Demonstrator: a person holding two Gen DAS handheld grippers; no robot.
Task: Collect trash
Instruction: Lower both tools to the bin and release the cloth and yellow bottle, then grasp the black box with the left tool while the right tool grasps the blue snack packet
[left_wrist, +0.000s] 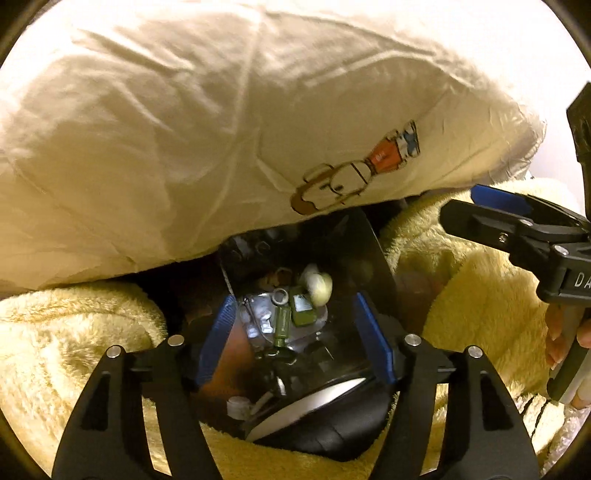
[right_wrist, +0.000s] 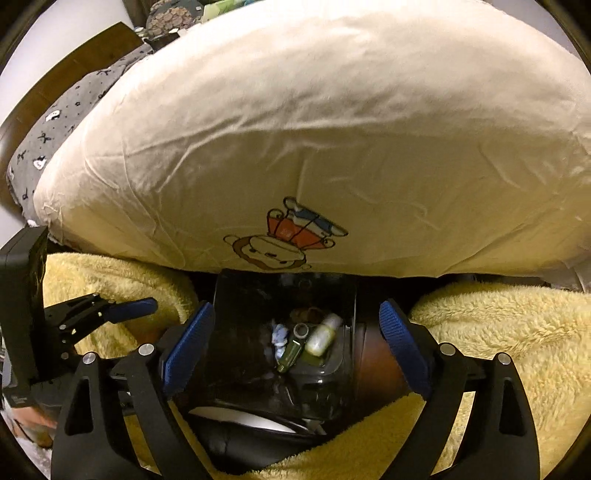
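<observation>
A black bin (left_wrist: 364, 254) sits sunk between folds of a yellow blanket, its mouth facing both cameras. Inside lie a small green bottle (left_wrist: 282, 325), a pale cream bottle (left_wrist: 319, 288) and crumpled wrapper bits. My left gripper (left_wrist: 295, 332) hovers over the bin mouth, blue pads apart, nothing pressed between them. My right gripper (right_wrist: 297, 347) stands wide open over the same bin (right_wrist: 251, 306), above the green bottle (right_wrist: 293, 350) and the cream bottle (right_wrist: 323, 336). Each gripper shows in the other's view: the right gripper (left_wrist: 476, 206) at right, the left gripper (right_wrist: 110, 306) at left.
A big cream pillow (left_wrist: 184, 129) with a cartoon monkey overhangs the far side of the bin. Fluffy yellow blanket (right_wrist: 498, 332) crowds both sides. A white curved rim (left_wrist: 306, 402) lies at the bin's near edge. Grey patterned cloth (right_wrist: 55, 129) lies far left. A hand (left_wrist: 565, 339) holds the right gripper.
</observation>
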